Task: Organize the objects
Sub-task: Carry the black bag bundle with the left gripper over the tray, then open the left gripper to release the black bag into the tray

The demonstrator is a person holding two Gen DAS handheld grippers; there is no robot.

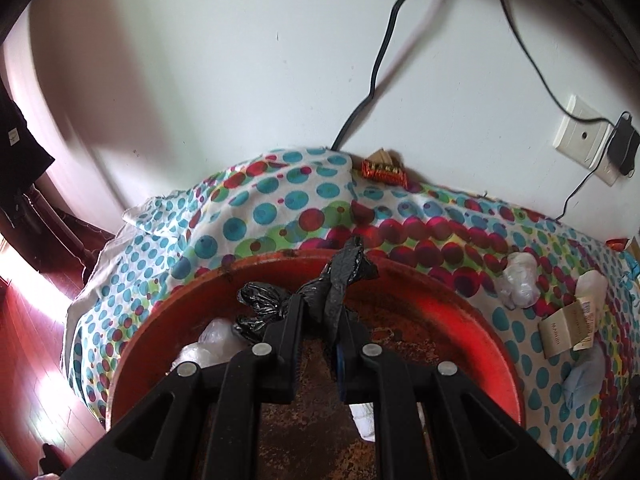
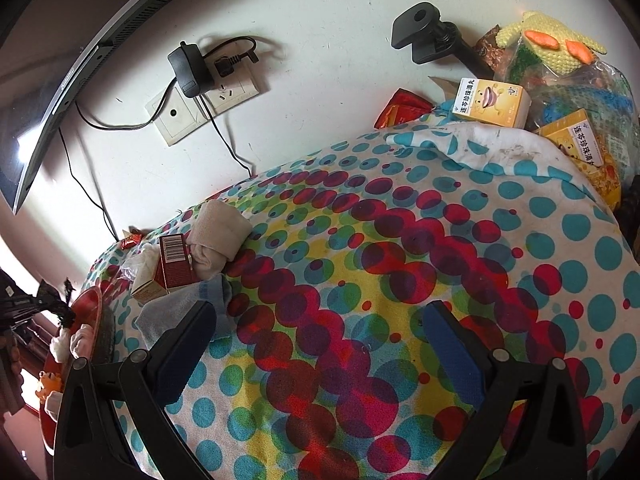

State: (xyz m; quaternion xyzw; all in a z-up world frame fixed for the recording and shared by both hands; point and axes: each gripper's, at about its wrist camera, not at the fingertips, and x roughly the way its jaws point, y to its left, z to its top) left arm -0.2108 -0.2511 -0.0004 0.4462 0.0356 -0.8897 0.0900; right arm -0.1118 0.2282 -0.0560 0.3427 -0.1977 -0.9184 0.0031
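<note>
My left gripper (image 1: 320,312) is shut on a crumpled black plastic bag (image 1: 344,276) and holds it over a round red tray (image 1: 472,320) with a rusty floor. White crumpled plastic (image 1: 216,340) and a paper scrap (image 1: 364,420) lie in the tray. In the right wrist view the tray (image 2: 86,308) shows at the far left with the bag (image 2: 56,300) above it. My right gripper (image 2: 316,344) is open and empty above the dotted cloth (image 2: 360,280). A red box (image 2: 174,264), a rolled beige cloth (image 2: 216,240) and a blue-grey cloth (image 2: 188,308) lie near its left finger.
White wads (image 1: 518,280), a folded carton (image 1: 564,328) and a red wrapper (image 1: 384,174) lie on the cloth. Yellow medicine boxes (image 2: 492,102), a knitted toy in a bag (image 2: 560,48) and a black clamp (image 2: 424,34) stand at the back right. Wall sockets (image 2: 208,92) with cables are behind.
</note>
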